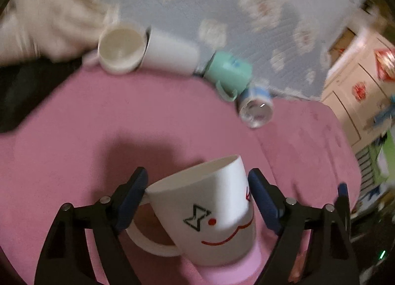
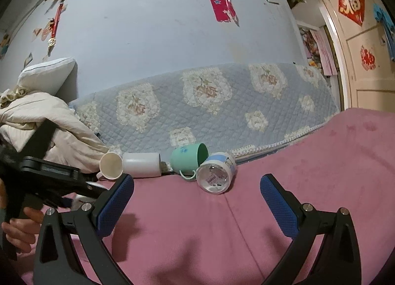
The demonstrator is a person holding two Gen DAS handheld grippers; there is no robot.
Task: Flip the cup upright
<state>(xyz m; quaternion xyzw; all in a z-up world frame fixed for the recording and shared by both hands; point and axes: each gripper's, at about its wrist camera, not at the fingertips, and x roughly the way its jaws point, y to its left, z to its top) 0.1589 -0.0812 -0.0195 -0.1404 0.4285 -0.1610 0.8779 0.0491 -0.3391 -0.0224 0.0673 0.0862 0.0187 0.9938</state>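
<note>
We count five cups. One is the white ceramic mug with a drawn smiling face point(image 1: 209, 213), low in the middle of the left wrist view, standing mouth-up but tilted, its base on a pale pink round stand point(image 1: 229, 270). The left gripper point(image 1: 197, 201) has its blue pads on either side of this mug: the left pad touches the rim by the handle, while a narrow gap shows at the right pad, so we cannot tell whether it is clamped.

The other four lie on their sides in a row across the middle of the right wrist view: a cream cup point(image 2: 111, 166), a plain white cylindrical cup point(image 2: 142, 164), a mint green plastic mug point(image 2: 188, 160) and a blue-and-white printed cup point(image 2: 217, 175), its base towards us.

The right gripper point(image 2: 196, 207) stands wide open, holding nothing, low in that frame.

All rest on a pink plush cover point(image 2: 296, 198). Behind runs a blue quilted floral spread point(image 2: 209, 102) under a pale blue wall point(image 2: 160, 25); a cream door point(image 2: 365, 62) is at the right edge, and crumpled beige bedding point(image 2: 49, 122) at the left.
</note>
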